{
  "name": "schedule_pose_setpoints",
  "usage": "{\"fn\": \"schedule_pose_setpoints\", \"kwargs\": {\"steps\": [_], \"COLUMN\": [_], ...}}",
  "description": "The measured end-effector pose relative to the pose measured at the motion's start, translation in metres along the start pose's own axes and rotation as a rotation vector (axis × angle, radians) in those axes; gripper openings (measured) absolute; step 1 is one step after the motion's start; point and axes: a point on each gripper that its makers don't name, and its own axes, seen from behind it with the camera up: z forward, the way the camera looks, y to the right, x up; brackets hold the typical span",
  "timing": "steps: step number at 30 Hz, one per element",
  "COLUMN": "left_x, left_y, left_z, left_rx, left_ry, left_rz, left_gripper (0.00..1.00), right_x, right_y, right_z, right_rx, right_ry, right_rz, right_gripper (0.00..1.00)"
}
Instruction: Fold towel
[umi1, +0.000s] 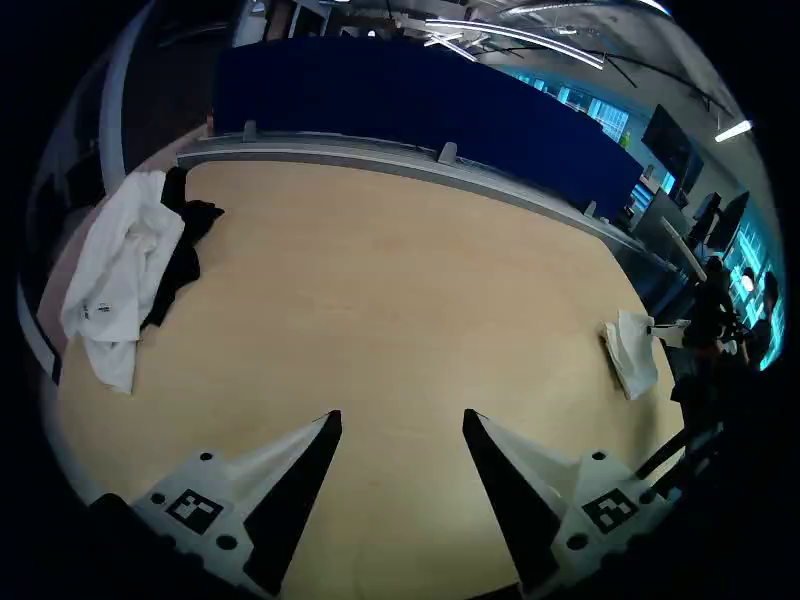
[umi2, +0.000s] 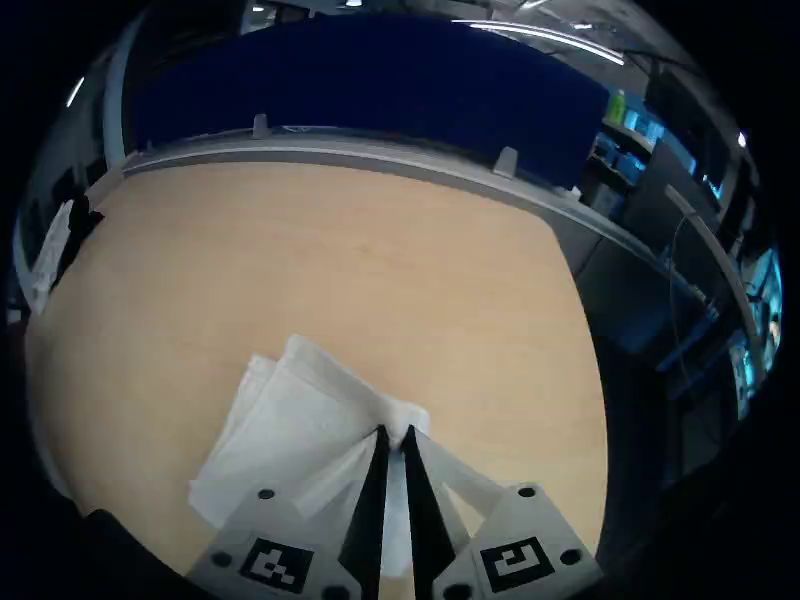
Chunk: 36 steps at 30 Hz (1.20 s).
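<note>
Jaws of the left gripper (umi1: 400, 415) stand wide apart above the wooden table (umi1: 400, 270). Those of the right gripper (umi2: 398, 432) pinch the folded white towel (umi2: 290, 425), which lies on the table's near edge. A white cloth (umi1: 120, 265) and a black cloth (umi1: 185, 245) sit heaped together at the far left.

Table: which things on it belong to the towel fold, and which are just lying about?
Job:
- towel, partly folded
- right gripper, shut on the towel
- left gripper, open, holding nothing

Lying about:
- white cloth, crumpled at the table edge
- black cloth, beside it
- divider, behind the table
</note>
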Motion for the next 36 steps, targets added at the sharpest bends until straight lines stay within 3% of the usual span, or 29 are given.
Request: {"fn": "schedule_pose_setpoints", "kwargs": {"steps": [9,17,25,30,36], "left_x": [0.0,0.0,0.002,0.004,0.006], "left_y": [-0.003,-0.008,-0.006,-0.004,-0.006], "left_z": [-0.002,-0.001,0.0,0.0,-0.002], "left_rx": [0.003,0.007,-0.002,-0.009,-0.014], "left_ry": [0.001,0.001,0.002,0.004,0.007], "left_rz": [0.001,-0.006,-0.005,-0.006,-0.009], "left_gripper": [0.9,0.9,0.9,0.9,0.9], "right_x": [-0.009,-0.017,-0.006,-0.002,-0.013], "right_y": [0.004,0.005,-0.002,-0.015,-0.037], "right_z": [0.013,0.014,0.005,-0.003,-0.012], "right_rx": [-0.031,-0.041,-0.036,-0.023,-0.009], "right_ry": [-0.036,-0.052,-0.017,0.008,0.011], "right_rz": [-0.016,-0.005,0.006,0.024,0.031], "right_gripper": [0.14,0.44,0.81,0.94,0.96]}}
